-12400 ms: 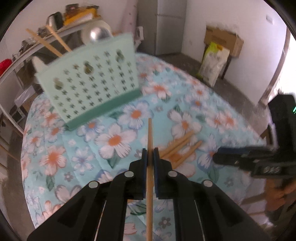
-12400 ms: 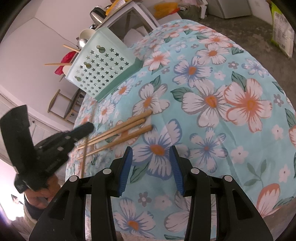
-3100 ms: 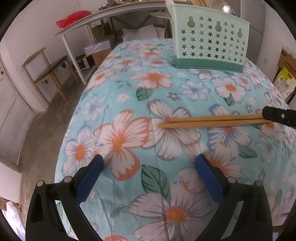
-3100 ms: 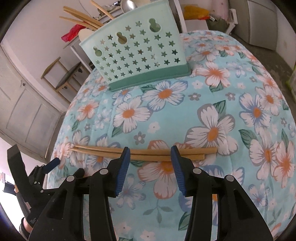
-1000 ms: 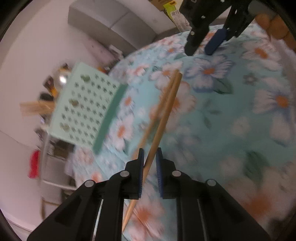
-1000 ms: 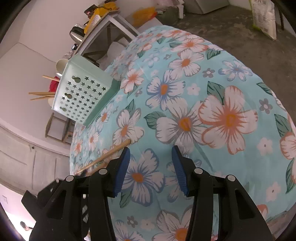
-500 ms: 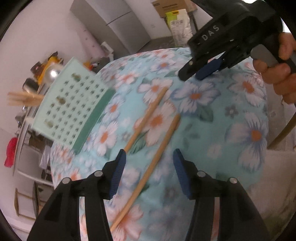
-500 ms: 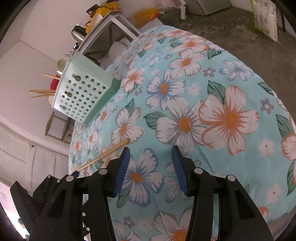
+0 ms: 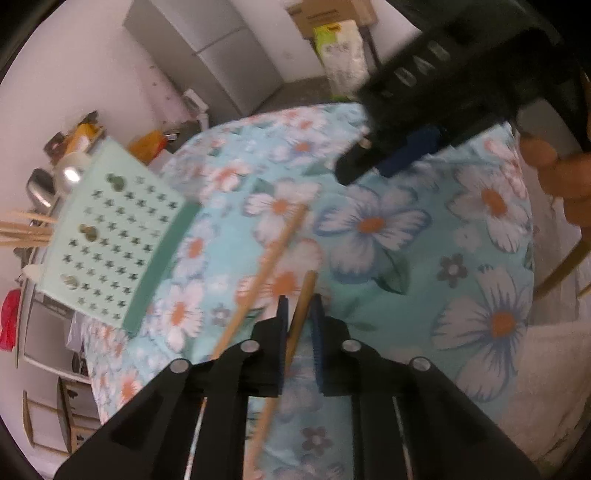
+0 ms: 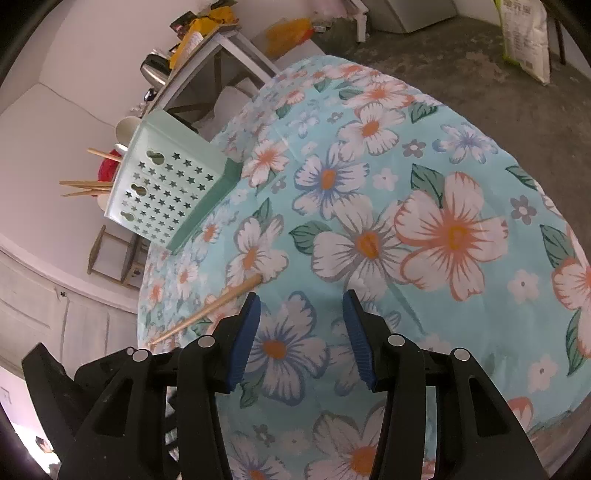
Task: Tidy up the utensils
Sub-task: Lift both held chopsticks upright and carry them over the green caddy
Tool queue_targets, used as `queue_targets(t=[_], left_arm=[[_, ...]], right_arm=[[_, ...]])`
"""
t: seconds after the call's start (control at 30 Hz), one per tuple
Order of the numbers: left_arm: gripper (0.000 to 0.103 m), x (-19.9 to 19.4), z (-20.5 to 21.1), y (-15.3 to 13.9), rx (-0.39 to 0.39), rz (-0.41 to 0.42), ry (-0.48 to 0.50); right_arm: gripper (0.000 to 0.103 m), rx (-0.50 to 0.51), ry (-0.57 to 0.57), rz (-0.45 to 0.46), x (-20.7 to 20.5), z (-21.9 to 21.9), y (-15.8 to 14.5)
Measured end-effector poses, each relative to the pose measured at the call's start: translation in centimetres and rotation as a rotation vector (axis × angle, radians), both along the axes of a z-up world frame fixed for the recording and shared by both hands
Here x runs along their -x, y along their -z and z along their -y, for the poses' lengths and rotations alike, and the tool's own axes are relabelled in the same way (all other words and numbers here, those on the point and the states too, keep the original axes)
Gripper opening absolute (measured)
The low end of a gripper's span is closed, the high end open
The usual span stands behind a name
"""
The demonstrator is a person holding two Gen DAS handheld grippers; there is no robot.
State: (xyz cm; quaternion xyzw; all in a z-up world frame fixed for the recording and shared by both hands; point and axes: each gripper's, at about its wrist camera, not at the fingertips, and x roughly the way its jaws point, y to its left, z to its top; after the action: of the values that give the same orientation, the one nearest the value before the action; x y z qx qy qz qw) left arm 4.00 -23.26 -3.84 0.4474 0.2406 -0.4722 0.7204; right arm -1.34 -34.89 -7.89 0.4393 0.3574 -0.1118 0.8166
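Two wooden chopsticks lie on the floral tablecloth [image 9: 388, 236]. My left gripper [image 9: 298, 308] has its jaws narrowed around one chopstick [image 9: 302, 302], whose tip sticks out between them. The second chopstick [image 9: 269, 262] lies just left of it, also seen in the right wrist view [image 10: 218, 302]. The mint green utensil basket [image 9: 114, 236] with star holes stands at the far left and holds several chopsticks [image 9: 22, 229]. My right gripper [image 10: 301, 328] is open and empty above the cloth; it shows in the left wrist view [image 9: 406, 155].
The table edge falls away at the right, with a chair leg [image 9: 565, 266] beyond it. A side table with a kettle [image 10: 155, 72] and clutter stands behind the basket [image 10: 166, 184]. A sack [image 10: 524, 33] sits on the floor.
My left gripper was open above both chopsticks half a second ago; now its jaws have closed in around the right-hand chopstick. The right gripper has stayed open and nearly still.
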Motion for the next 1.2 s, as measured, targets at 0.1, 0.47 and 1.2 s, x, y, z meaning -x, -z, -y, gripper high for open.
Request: queue_targets(t=[0.1, 0.47, 1.2], left_arm=[[0.006, -1.2, -0.7, -1.5, 0.046, -0.016, -0.043], [0.005, -8.2, -7.9, -8.3, 0.385, -0.259, -0.366], [0.005, -15.1, -18.2, -5.6, 0.743, -0.874, -0.751]], right_arm=[[0.046, -0.006, -0.001, 0.016, -0.2, -0.2, -0.5], [0.045, -0.086, -0.079, 0.055, -2.7, -2.4, -0.9], [0.016, -0.212, 0.040, 0.052, -7.8, -2.1, 2.8]])
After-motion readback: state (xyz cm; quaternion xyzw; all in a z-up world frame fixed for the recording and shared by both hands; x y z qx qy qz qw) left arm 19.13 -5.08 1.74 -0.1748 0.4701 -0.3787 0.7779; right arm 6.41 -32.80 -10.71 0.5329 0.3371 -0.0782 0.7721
